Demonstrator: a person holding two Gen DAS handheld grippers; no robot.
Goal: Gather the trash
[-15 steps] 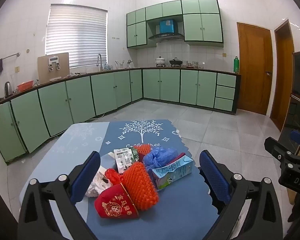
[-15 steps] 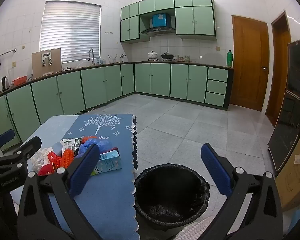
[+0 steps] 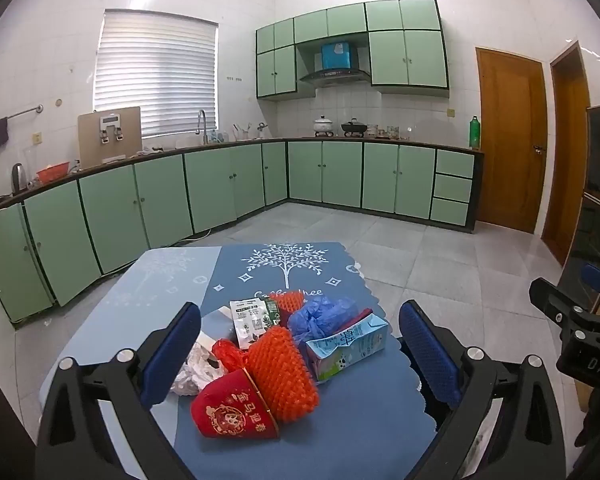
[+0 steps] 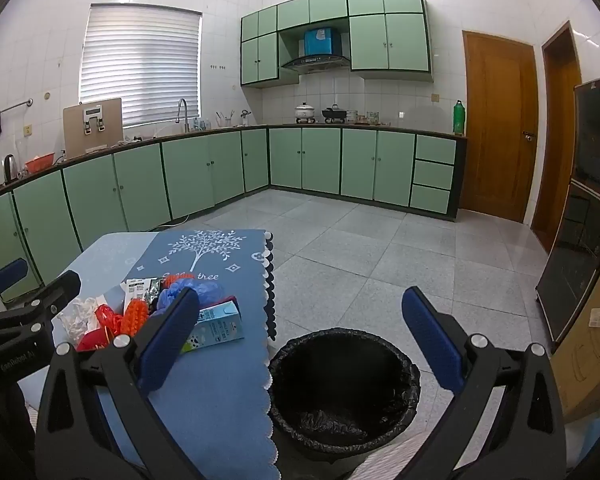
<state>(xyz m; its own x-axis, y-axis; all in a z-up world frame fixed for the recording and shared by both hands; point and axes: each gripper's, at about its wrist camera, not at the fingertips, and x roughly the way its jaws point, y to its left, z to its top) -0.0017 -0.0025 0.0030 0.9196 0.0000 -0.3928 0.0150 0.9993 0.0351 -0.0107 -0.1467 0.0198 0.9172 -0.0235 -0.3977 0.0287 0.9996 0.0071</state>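
Blue cloth (image 3: pixel 364 420): trash pile (image 3: pixel 284 352) | black bin (image 4: pixel 344 384) beside table | both grippers (image 3: pixel 300 356) (image 4: pixel 312 344) spread wide, empty

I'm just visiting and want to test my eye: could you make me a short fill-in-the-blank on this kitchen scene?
1. The trash pile lies on a blue ____.
2. The bin stands on the floor, lined with a ____ bag.
3. Both the left tool and the right tool have jaws that are ____.
4. The milk carton lies on its ____.

Missing words: tablecloth; black; open; side
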